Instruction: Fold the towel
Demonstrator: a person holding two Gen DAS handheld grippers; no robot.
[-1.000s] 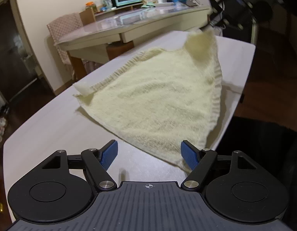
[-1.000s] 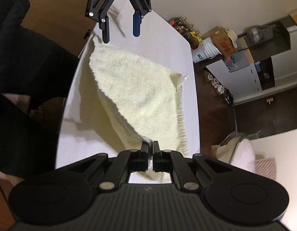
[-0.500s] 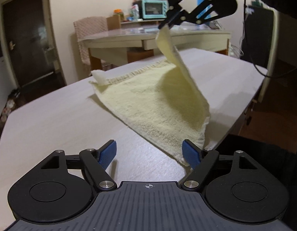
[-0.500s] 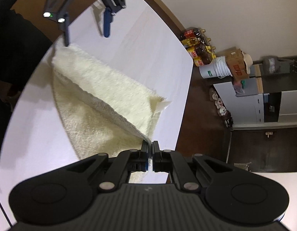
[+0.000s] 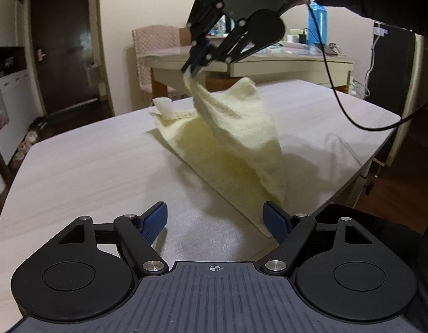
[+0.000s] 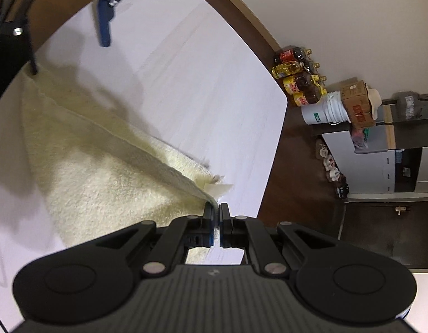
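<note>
- The pale wood-grain table [image 5: 83,166] fills most of both views; we see its rounded far edge against the dark floor.
- On it lies the cream-yellow terry towel [image 5: 236,149], one corner lifted into a tent while the rest rests on the tabletop.
- Our right gripper [image 5: 193,69] hangs above the far side of the towel with its black fingers pressed together, pinching that raised corner; from its own camera [image 6: 216,216] the cloth edge runs straight into the closed tips.
- Our left gripper [image 5: 215,222] sits low over the near table edge, its blue-padded fingers [image 5: 155,220] spread wide and holding nothing; the right pad is just beside the towel's near corner, and we cannot tell whether they touch.
- Compared with half a second ago, the pinched corner has been carried further across towards the towel's opposite side and sits lower, so the lifted flap sags over the flat part. The left gripper has barely shifted.
</note>
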